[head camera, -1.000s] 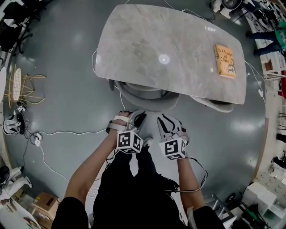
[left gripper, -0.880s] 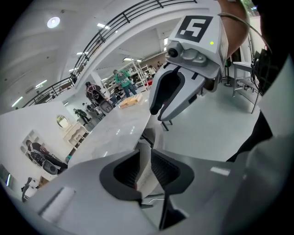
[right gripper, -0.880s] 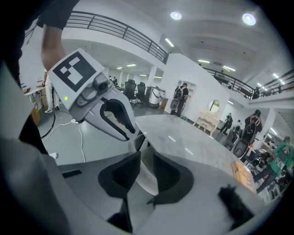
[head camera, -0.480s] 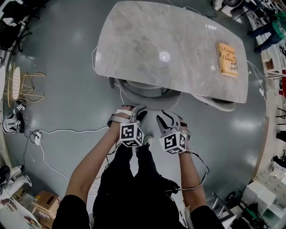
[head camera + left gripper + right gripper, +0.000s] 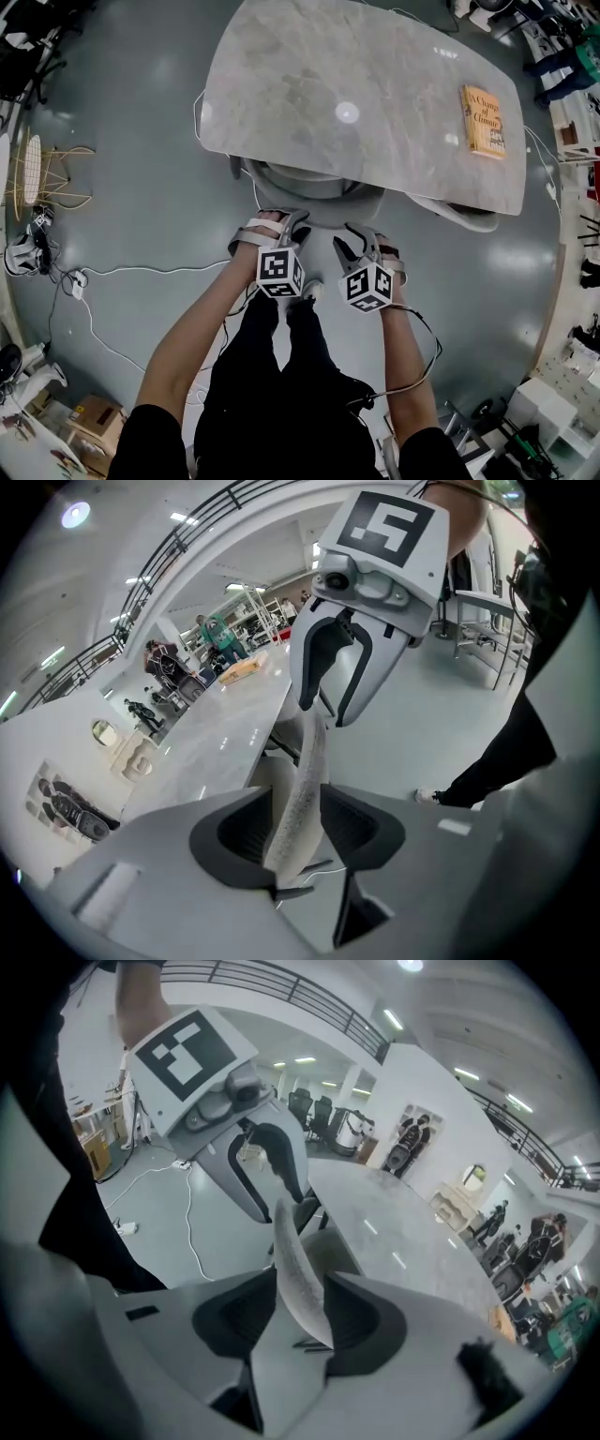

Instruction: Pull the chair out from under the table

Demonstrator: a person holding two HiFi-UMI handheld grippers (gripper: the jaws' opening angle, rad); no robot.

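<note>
A grey shell chair (image 5: 302, 190) is tucked under the near edge of the grey marble table (image 5: 356, 94). My left gripper (image 5: 284, 225) and right gripper (image 5: 358, 239) sit side by side at the top of its backrest. In the left gripper view the backrest's thin rim (image 5: 302, 780) runs up between my left gripper's (image 5: 305, 822) jaws. The right gripper view shows the same rim (image 5: 295, 1274) between my right gripper's (image 5: 300, 1312) jaws. Both pairs of jaws are opening and straddle the rim with a gap at its sides. Each camera also sees the other gripper (image 5: 326, 710) (image 5: 274, 1199) on the rim further along.
An orange book (image 5: 483, 122) lies on the table's right end. A second grey chair (image 5: 459, 217) is tucked under at the right. White cables (image 5: 141, 275) and a power strip (image 5: 75, 286) cross the floor at the left, near a wire stool (image 5: 37, 178). The person's legs (image 5: 281, 356) stand directly behind the chair.
Both grippers have moved forward and down onto the chair's backrest, and their jaws have spread wider. The chair and table have not moved.
</note>
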